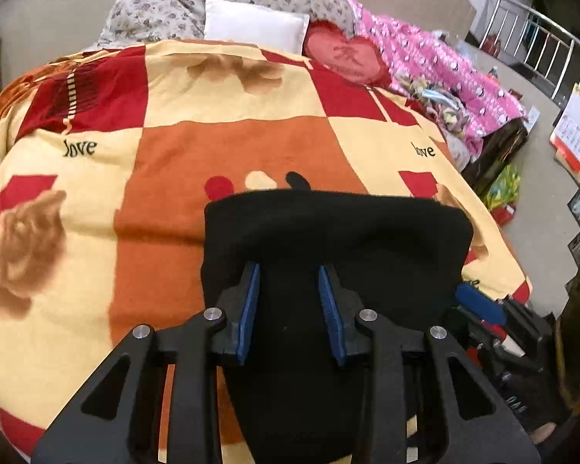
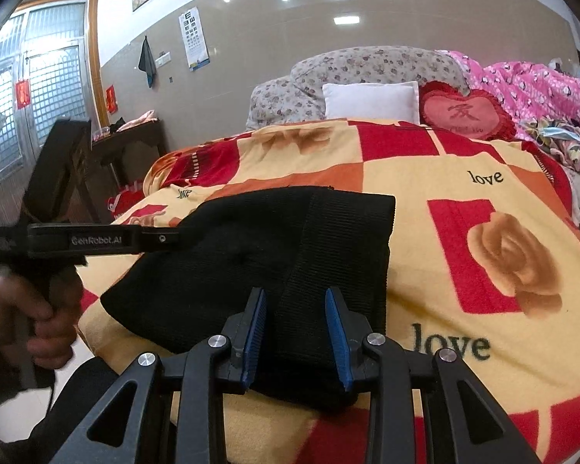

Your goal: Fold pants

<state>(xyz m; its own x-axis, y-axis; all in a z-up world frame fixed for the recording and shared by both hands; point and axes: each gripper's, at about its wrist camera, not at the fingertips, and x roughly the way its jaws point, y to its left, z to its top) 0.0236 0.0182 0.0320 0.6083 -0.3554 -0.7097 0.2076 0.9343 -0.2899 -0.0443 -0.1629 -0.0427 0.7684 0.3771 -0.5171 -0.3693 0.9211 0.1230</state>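
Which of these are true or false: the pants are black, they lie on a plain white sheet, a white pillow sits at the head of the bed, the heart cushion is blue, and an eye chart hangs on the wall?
1. The pants are black. True.
2. They lie on a plain white sheet. False: they lie on a blanket checked in red, orange and yellow, printed with roses and the word love.
3. A white pillow sits at the head of the bed. True.
4. The heart cushion is blue. False: it is red.
5. An eye chart hangs on the wall. True.
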